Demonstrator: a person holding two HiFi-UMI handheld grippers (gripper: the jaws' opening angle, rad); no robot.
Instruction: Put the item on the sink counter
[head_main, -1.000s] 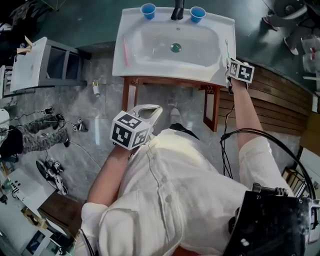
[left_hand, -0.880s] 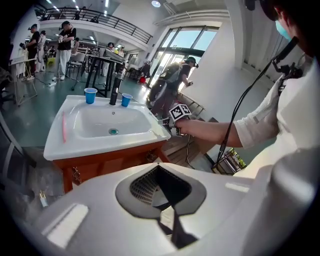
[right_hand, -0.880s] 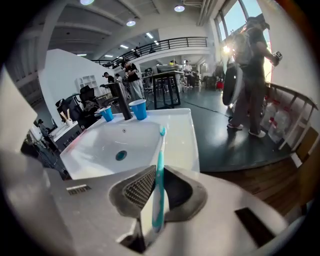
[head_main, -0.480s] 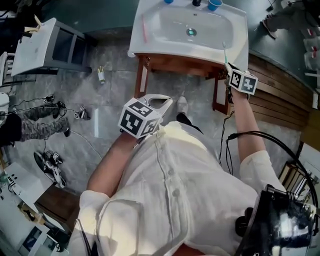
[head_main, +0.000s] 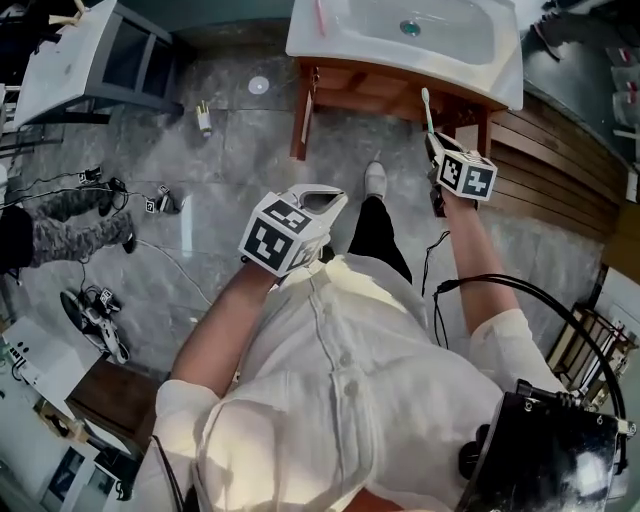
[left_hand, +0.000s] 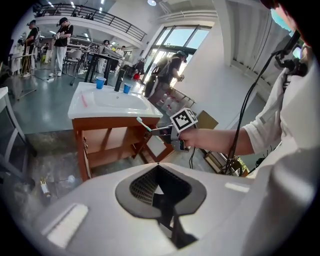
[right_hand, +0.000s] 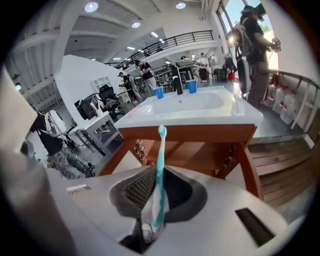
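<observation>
Overhead, head view: sink (head_main: 455, 62) at the top edge, basin holding only its drain (head_main: 410, 28); pink stick (head_main: 321, 15) on the left rim. Right arm stretched forward, right tool (head_main: 436, 145) clamped on the toothbrush (head_main: 427, 105), which is over the floor (head_main: 230, 150), short of the tabletop (head_main: 350, 50). Left arm bent, left tool (head_main: 332, 200) just ahead of the shirt (head_main: 340, 370). A second ago the right tool sat at the sink's right rim and two cups showed; now the sink has slid up-frame and the cups are out of this view.

Left gripper view: jaws together, nothing between. Beyond, two blue cups (left_hand: 100, 82) flank the tap (left_hand: 119, 80) on the tabletop; contents cannot be told.

Right gripper view: jaws clamped on the toothbrush handle, brush upright, bristles at top, sink beyond it.
</observation>
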